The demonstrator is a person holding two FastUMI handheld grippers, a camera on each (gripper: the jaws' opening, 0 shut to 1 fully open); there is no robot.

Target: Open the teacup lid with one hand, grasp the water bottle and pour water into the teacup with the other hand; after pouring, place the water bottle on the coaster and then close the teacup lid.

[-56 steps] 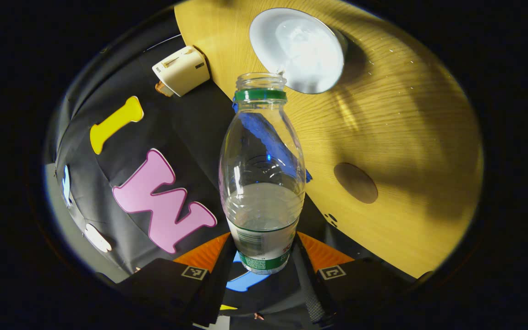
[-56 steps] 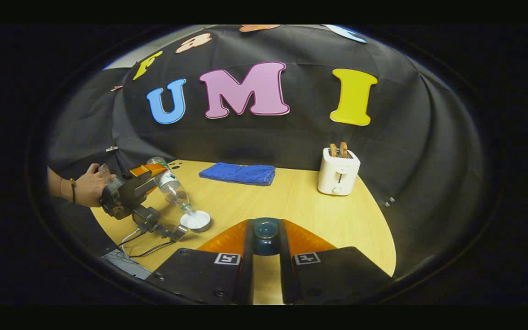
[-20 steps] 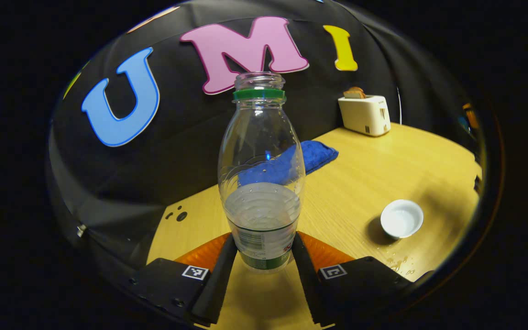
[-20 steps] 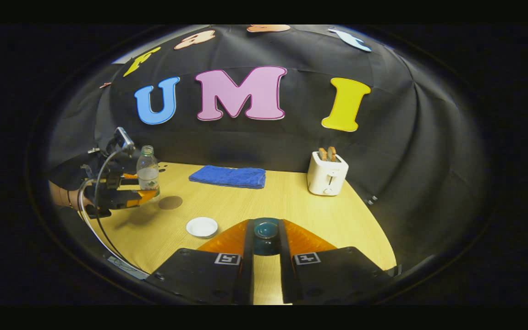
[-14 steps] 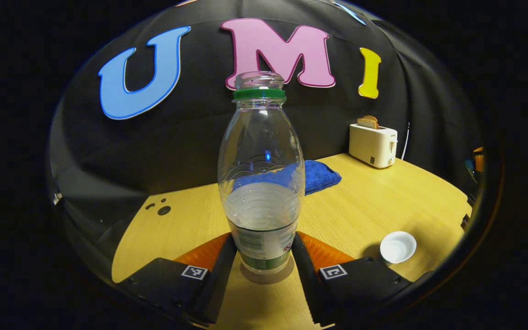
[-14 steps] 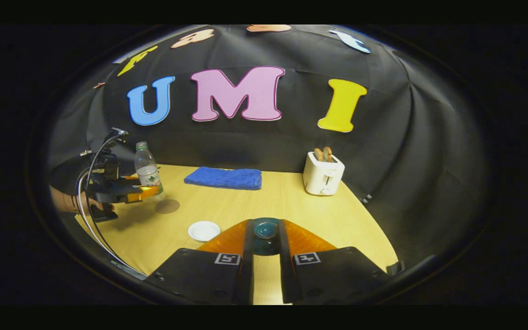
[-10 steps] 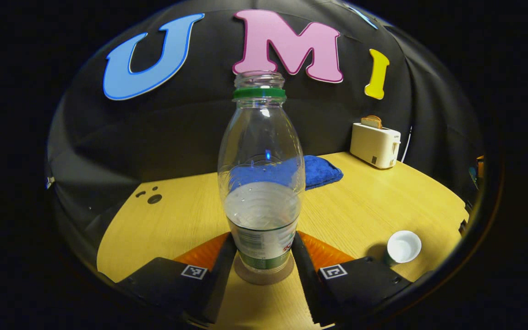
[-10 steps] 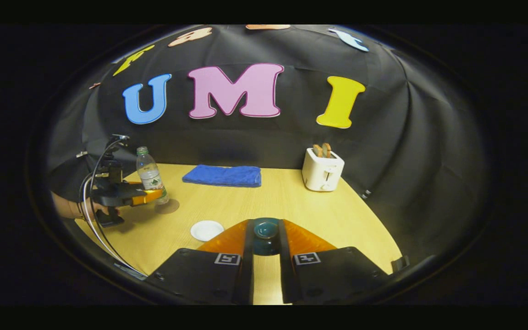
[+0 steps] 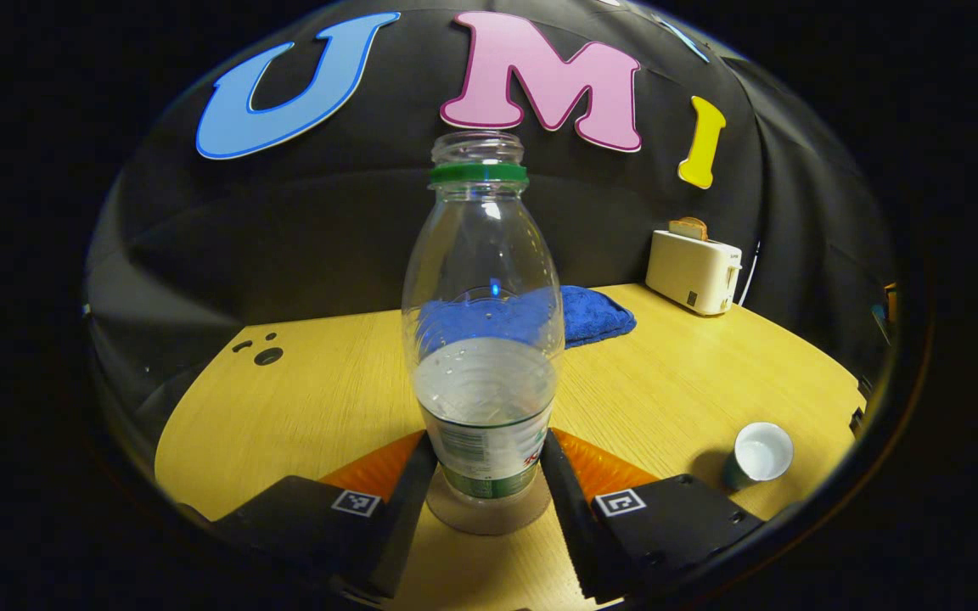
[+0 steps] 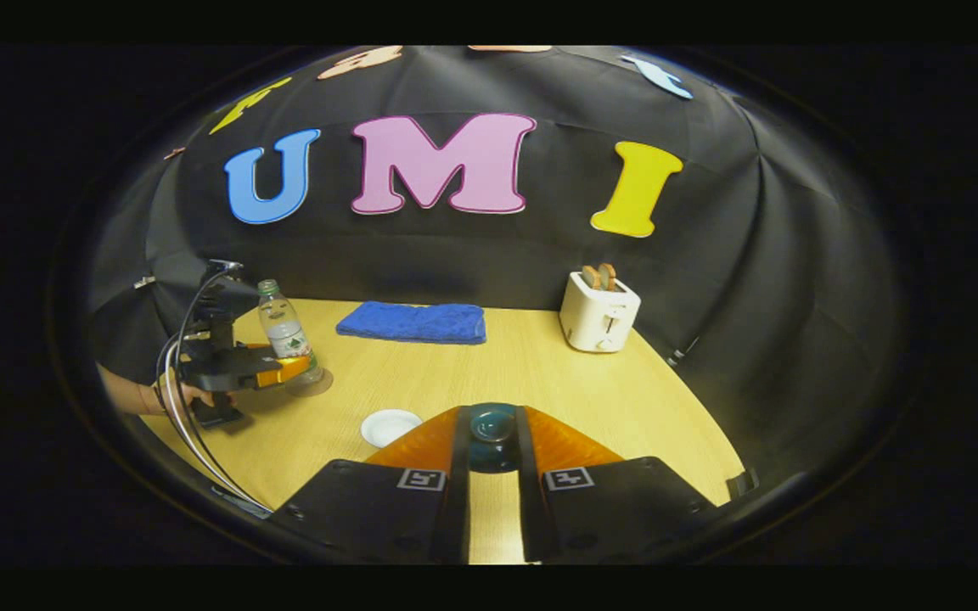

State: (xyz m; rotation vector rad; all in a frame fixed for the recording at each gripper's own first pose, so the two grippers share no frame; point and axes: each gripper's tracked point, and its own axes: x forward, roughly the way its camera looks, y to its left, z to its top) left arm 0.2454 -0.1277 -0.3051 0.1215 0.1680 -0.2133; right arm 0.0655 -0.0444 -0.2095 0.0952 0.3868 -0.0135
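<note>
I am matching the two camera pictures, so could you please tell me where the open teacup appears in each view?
Left gripper view: the teacup sits low at the right edge, on the table.
Right gripper view: the teacup sits low, left of centre, just left of the right gripper's fingers.
Shared landmark: the white toaster at the back of the table.

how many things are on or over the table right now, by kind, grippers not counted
water bottle: 1
coaster: 1
teacup: 1
teacup lid: 1
blue towel: 1
toaster: 1
total: 6
</note>
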